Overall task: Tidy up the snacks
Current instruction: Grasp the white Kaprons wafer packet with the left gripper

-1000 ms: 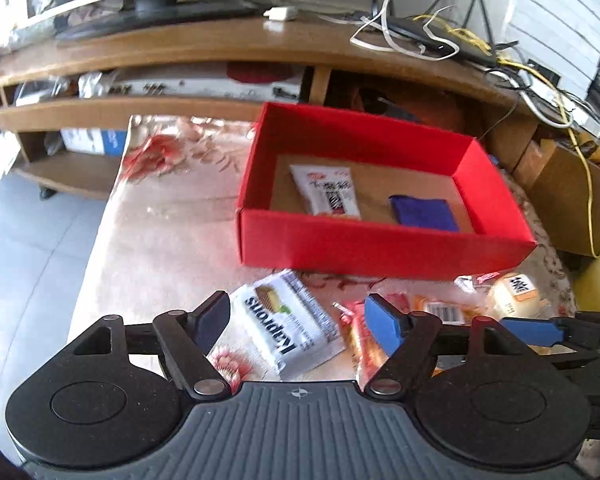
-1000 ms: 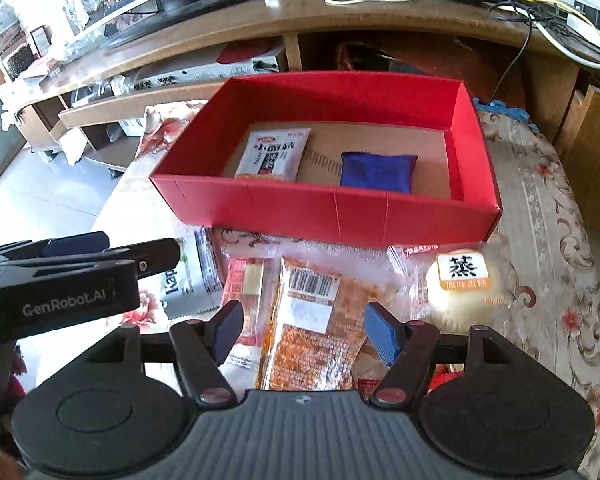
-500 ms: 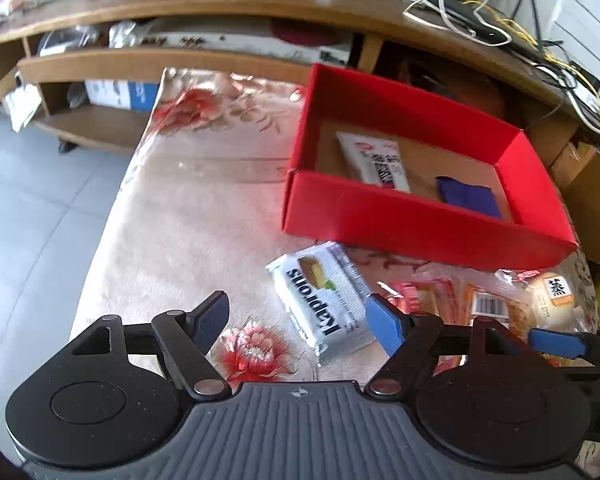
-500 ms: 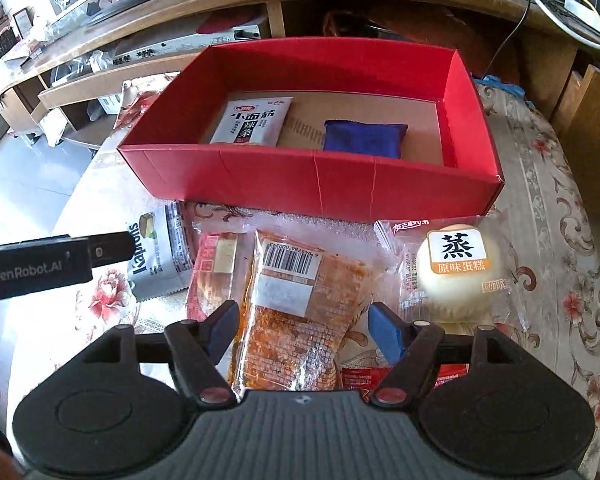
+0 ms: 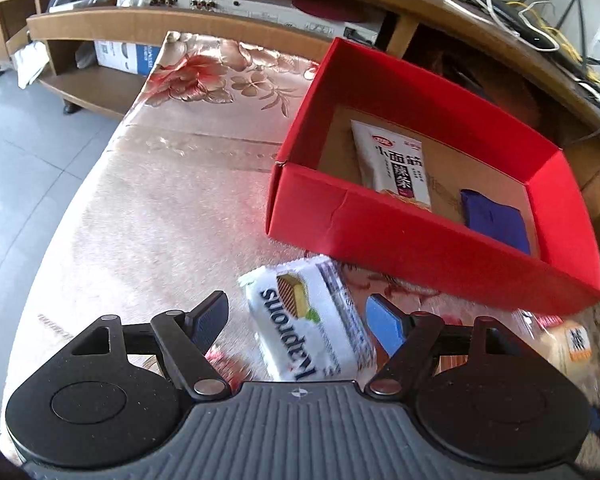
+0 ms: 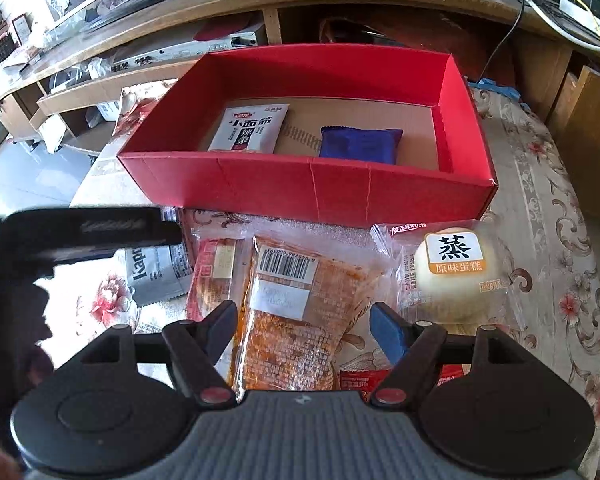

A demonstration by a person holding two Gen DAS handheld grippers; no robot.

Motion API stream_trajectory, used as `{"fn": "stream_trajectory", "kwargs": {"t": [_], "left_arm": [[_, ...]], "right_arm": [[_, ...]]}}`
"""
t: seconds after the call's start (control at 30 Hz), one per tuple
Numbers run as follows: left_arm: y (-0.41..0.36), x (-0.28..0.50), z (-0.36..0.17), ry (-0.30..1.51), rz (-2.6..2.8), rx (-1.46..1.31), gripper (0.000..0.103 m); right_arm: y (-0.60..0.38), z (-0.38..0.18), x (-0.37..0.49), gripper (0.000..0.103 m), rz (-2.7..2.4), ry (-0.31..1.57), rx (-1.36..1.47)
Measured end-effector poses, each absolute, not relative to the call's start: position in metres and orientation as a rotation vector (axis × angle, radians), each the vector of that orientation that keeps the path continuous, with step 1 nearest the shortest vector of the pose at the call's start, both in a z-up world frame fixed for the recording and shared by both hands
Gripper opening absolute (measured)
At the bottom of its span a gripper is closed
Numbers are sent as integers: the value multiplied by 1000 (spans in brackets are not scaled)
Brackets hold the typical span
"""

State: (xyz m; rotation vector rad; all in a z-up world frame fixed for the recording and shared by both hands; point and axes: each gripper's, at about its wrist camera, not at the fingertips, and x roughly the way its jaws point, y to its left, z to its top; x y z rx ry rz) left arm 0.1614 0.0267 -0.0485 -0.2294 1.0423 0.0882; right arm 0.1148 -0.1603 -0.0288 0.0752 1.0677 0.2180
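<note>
A red box on the floral tablecloth holds a white noodle-snack packet and a blue packet. My left gripper is open, its fingers either side of a white Kaprons wafer packet in front of the box. My right gripper is open over an orange barcoded snack bag. A steamed cake packet lies to the right, a red-orange packet to the left.
The left gripper's body reaches in from the left in the right wrist view. A wooden TV stand with shelves and cables stands behind the table. A tiled floor lies beyond the table's left edge. A cardboard box stands at the right.
My left gripper has moved forward and right, so the Kaprons packet now lies between its open fingers. My right gripper has come a little closer over the orange bag.
</note>
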Motion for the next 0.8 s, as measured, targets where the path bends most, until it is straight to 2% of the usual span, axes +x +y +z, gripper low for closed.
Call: {"fn": "stream_trajectory", "kwargs": {"t": [0.07,0.2,0.27,0.37,0.8], "left_arm": [[24,167,-52,1040,97,-235,87],[16,174,-55,1027,126,-202,88],[12,172,-56,1023,138,-154,78],[14,167,-55,1023,134,-108,69],[42,124,-49,1071,84,-139,67]], "right_arm": [[-160,-29,115,71,222,1068,72],[-162,-30,116,71,226,1070,73],[-163,-31,117,71,226,1072,70],[-164,-31,118,71,224,1075,66],[-174,-28,118,71,216,1087,98]]}}
